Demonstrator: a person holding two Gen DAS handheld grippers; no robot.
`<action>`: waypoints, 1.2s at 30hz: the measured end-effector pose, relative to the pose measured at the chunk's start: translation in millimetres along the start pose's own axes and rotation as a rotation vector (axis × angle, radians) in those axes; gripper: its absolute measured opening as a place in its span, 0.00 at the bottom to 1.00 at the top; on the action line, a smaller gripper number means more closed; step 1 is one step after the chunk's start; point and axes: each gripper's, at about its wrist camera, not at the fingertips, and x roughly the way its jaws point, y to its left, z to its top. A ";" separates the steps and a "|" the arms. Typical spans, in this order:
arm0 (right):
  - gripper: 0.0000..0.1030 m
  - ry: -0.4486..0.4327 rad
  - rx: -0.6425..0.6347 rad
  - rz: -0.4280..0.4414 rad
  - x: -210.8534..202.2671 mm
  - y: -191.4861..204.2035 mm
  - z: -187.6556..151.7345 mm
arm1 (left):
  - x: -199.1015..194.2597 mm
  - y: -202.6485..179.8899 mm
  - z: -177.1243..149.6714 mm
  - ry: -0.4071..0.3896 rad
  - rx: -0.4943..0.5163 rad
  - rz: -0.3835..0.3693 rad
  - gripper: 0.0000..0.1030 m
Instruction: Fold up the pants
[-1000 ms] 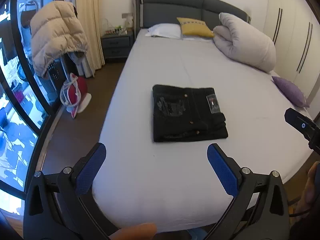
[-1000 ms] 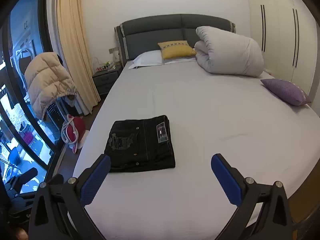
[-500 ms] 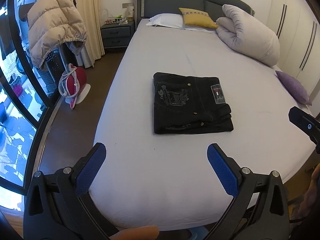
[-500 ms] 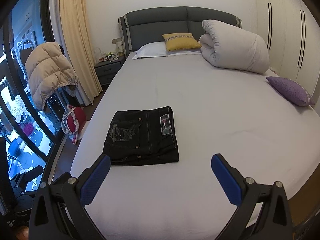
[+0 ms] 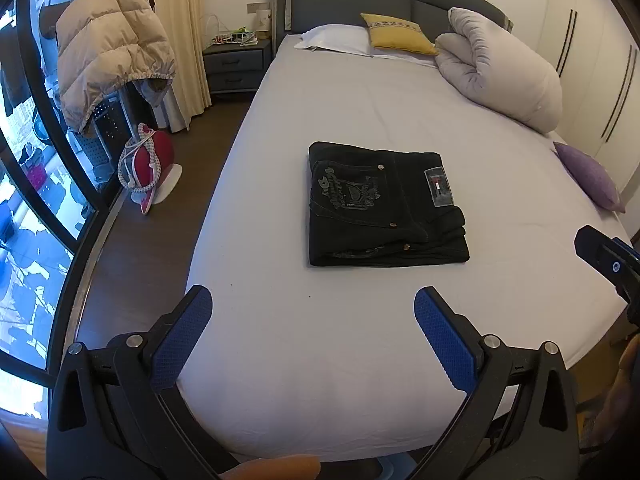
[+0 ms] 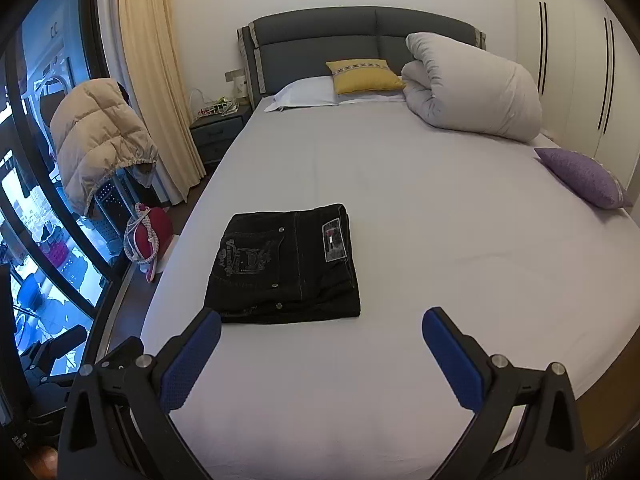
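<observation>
Black pants (image 5: 380, 208) lie folded into a compact rectangle on the white bed sheet (image 5: 320, 340), back pocket and label patch facing up. They also show in the right wrist view (image 6: 284, 268). My left gripper (image 5: 312, 316) is open and empty, held back over the bed's near edge, apart from the pants. My right gripper (image 6: 320, 344) is open and empty, just short of the pants' near edge. Part of the right gripper's body (image 5: 608, 264) shows at the right edge of the left wrist view.
A rolled white duvet (image 6: 472, 88), yellow cushion (image 6: 364, 76) and white pillow (image 6: 304, 96) lie at the headboard. A purple cushion (image 6: 584, 176) sits at the bed's right edge. Left of the bed are a nightstand (image 5: 236, 64), a beige puffer jacket (image 5: 108, 64) and a red bag (image 5: 148, 164).
Both grippers have drawn closer to the bed and tilted down a little, so the pants look nearer. The pants have not moved. Both grippers stay open.
</observation>
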 end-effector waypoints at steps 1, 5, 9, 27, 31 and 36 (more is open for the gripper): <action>1.00 0.001 -0.001 0.000 0.5 -0.3 0.4 | 0.4 0.0 -0.1 -0.002 0.002 0.003 1.00; 1.00 0.008 0.001 0.004 2.5 0.1 -0.8 | 1.6 -1.0 -0.5 -0.011 0.009 0.017 1.00; 1.00 0.014 0.001 0.006 5.1 -0.5 -0.8 | 2.9 -3.3 -0.9 -0.016 0.022 0.026 1.00; 1.00 0.038 0.012 0.009 14.4 -0.6 -6.6 | 8.4 -6.7 0.6 -0.014 0.032 0.035 1.00; 1.00 0.041 0.013 0.010 16.0 -0.4 -6.8 | 9.4 -5.9 1.3 -0.012 0.033 0.037 1.00; 1.00 0.045 0.017 0.009 16.5 0.0 -8.6 | 9.6 -5.7 1.3 -0.012 0.034 0.037 1.00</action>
